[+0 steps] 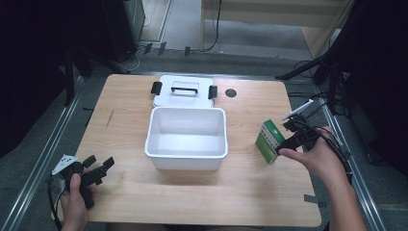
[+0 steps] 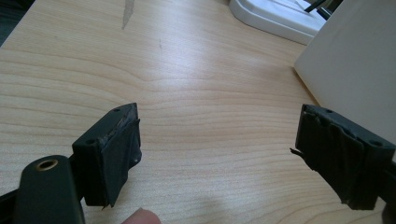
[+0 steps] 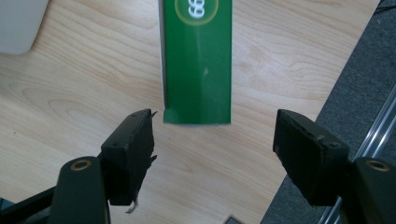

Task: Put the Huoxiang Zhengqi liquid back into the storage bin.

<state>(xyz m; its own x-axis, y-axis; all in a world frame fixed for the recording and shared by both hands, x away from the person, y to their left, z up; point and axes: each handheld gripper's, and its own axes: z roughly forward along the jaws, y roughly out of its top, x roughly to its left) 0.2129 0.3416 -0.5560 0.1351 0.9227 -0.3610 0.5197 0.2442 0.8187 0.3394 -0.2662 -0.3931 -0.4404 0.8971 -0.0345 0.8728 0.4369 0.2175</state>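
Pale wooden table [image 1: 202, 192], white bin [image 1: 186, 154], grey floor [image 1: 250, 53] beyond

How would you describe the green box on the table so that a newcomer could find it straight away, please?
Start at the open white bin in the middle of the wooden table, with its white lid lying behind it. Look to the bin's right, near the table's right edge: the green box stands there, just before the right gripper. It is the table's sole green thing.
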